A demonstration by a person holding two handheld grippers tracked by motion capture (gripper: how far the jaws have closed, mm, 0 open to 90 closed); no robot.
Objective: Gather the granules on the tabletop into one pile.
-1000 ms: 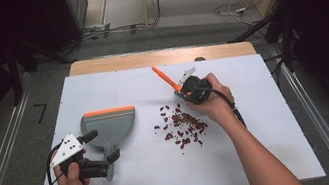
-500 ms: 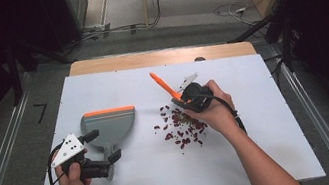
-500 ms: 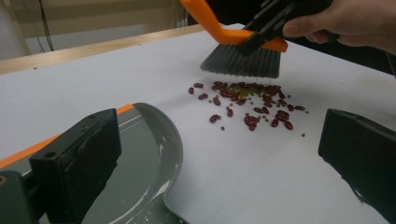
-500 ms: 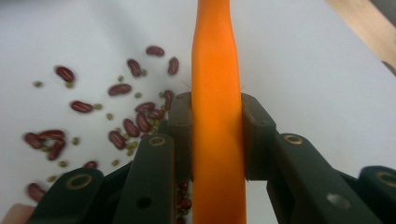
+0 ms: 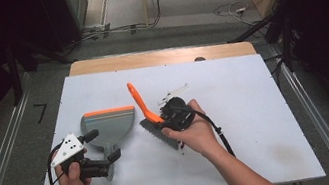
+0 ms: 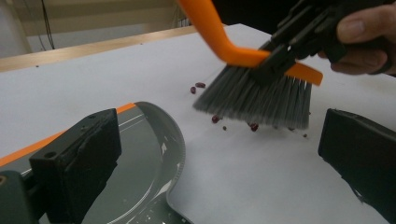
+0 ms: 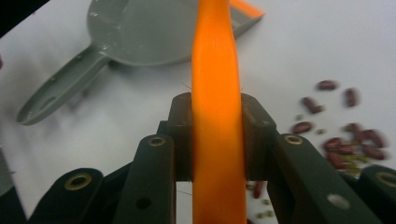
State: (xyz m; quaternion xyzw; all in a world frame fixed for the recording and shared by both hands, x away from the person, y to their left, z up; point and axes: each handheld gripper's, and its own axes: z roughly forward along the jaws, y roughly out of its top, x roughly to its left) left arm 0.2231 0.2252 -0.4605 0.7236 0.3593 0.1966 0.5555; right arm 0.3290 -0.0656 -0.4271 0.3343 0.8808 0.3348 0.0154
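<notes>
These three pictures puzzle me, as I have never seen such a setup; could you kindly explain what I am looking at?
A person stands at a white table and holds a hand-operated tool with tongs in each hand; there is no robot arm. The high view looks down from above. The other two views come from cameras riding on each tool. The right tongs are shut on an orange brush, its grey bristles down on the table among scattered red beans. The left tongs sit open at the handle of a grey dustpan, which lies flat with its orange-edged mouth facing away from the person.
</notes>
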